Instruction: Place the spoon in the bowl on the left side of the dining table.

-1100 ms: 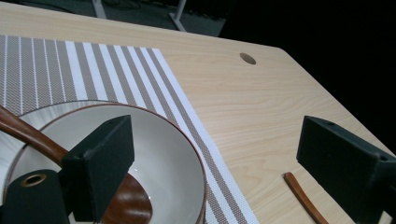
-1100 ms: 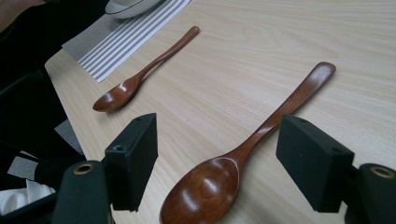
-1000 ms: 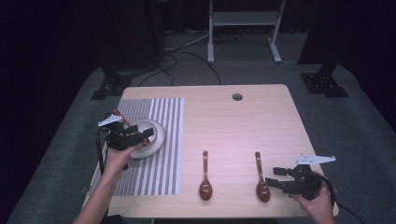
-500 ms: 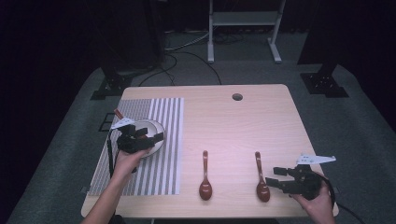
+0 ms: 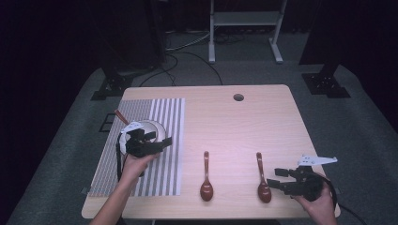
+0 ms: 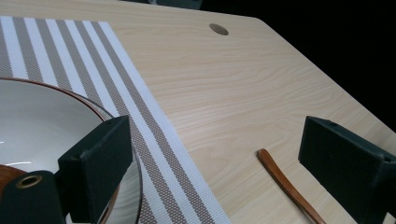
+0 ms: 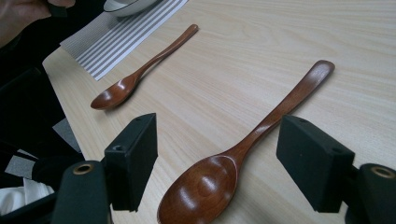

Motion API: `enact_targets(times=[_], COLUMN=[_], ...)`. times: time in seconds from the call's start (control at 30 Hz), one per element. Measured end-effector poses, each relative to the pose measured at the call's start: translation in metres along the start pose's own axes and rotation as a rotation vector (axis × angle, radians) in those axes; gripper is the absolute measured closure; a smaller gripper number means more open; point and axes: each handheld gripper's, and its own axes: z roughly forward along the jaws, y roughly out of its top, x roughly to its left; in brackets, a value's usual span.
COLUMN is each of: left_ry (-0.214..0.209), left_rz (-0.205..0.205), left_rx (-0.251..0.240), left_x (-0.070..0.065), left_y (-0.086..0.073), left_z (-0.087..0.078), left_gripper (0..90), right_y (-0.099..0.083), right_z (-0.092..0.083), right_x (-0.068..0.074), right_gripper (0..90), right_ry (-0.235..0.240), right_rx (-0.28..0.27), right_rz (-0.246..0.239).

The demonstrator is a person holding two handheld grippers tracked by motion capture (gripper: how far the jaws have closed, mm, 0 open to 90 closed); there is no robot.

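Observation:
A white bowl with a brown rim sits on a striped placemat at the table's left. A brown handle sticks out behind it. My left gripper hovers open over the bowl's right edge, one jaw above the rim and the other over bare table. Two brown wooden spoons lie near the front edge, handles pointing away: the left spoon and the right spoon. My right gripper is open, its jaws either side of the right spoon's bowl.
The wooden table has a round cable hole at the back. The left spoon's handle lies right of the placemat. Stands and cables sit on the dark floor behind the table.
My left gripper has shifted to the right across the bowl, toward its right rim. The right gripper and both spoons have stayed put.

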Motion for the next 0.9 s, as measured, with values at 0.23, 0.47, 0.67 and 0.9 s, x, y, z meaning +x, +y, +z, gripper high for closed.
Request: enact_targets(times=[0.23,0.47,0.67,0.9], left_ry=[-0.013,-0.037,-0.049,-0.064], left_rz=[0.018,0.025,0.04,0.055], left_rx=[0.012,0.023,0.035,0.051], left_x=[-0.008,-0.016,-0.023,-0.032], left_y=[-0.004,-0.01,-0.013,-0.019], left_z=[0.006,0.014,0.02,0.026], left_gripper=[8.9,8.9,8.9,8.9], right_y=[0.0,0.0,-0.001,-0.001], right_z=[0.001,0.0,0.0,-0.001], right_x=[0.0,0.0,0.0,0.0], right_gripper=[28.0,28.0,28.0,28.0], right_ry=[0.0,0.0,-0.001,-0.001], right_rx=[0.003,0.004,0.002,0.0], right_rz=[-0.003,-0.003,-0.002,-0.002])
